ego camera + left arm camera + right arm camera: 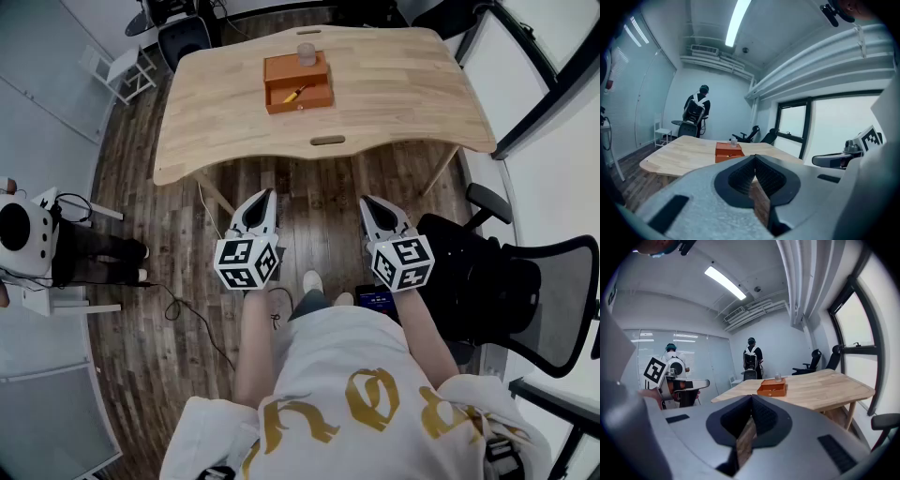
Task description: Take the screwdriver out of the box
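Approach stage: left tool point(267, 194) and right tool point(367, 201) sit lower centre, both pinched together and empty, well short of the tabletop point(403, 89). Screwdriver point(293, 94) lies inside the open orange box point(298, 67), upper centre. Next move likely calls for closing in and spreading one tool's jaws over it.

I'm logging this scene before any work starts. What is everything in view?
Table: one, light wood, ahead of the person.
Box: one, orange, on the table.
Screwdriver: one, yellow and black, lying in the box.
Cup: one, clear, on top of the box at its far side.
Office chairs: at least two, black, one at the person's right, one beyond the table.
Small chair: one, white, past the table's left end.
Bystander: one, dark clothes, beyond the table.
Left gripper: one, grey, shut, empty, short of the table.
Right gripper: one, grey, shut, empty, beside it.
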`<state>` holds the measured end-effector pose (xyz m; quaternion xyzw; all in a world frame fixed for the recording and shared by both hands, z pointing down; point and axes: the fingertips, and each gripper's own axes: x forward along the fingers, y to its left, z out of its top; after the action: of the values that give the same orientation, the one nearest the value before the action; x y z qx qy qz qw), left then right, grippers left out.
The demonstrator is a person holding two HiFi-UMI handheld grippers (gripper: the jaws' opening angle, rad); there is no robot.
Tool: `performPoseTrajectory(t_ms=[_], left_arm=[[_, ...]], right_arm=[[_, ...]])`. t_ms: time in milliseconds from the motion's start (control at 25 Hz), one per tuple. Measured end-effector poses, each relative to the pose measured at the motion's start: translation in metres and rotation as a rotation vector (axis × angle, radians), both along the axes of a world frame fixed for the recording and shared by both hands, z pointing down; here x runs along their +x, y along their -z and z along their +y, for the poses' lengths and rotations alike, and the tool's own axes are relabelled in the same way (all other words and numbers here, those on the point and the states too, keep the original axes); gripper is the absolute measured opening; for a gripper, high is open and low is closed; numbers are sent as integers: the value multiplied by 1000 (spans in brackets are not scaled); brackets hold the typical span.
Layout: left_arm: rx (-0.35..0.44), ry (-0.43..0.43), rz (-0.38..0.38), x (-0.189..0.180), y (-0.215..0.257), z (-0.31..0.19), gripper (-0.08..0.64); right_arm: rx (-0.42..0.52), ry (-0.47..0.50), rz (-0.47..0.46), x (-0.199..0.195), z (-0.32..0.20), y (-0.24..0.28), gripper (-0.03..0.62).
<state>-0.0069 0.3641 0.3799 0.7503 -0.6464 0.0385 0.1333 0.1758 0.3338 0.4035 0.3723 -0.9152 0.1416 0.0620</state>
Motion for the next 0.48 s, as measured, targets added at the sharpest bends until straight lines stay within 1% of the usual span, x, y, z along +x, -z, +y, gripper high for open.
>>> performPoseTrajectory(t_ms=[240,360,480], left_arm=[[16,-30,-6,21,3,2,9],[14,-31,-6,23,3,1,9],[10,-12,-17,20,1,0,9]], right_arm=[[9,-9,-3,5,-3,5,11],[9,-8,-5,6,-3,4,11],[7,-9,-8,6,-3,2,11]])
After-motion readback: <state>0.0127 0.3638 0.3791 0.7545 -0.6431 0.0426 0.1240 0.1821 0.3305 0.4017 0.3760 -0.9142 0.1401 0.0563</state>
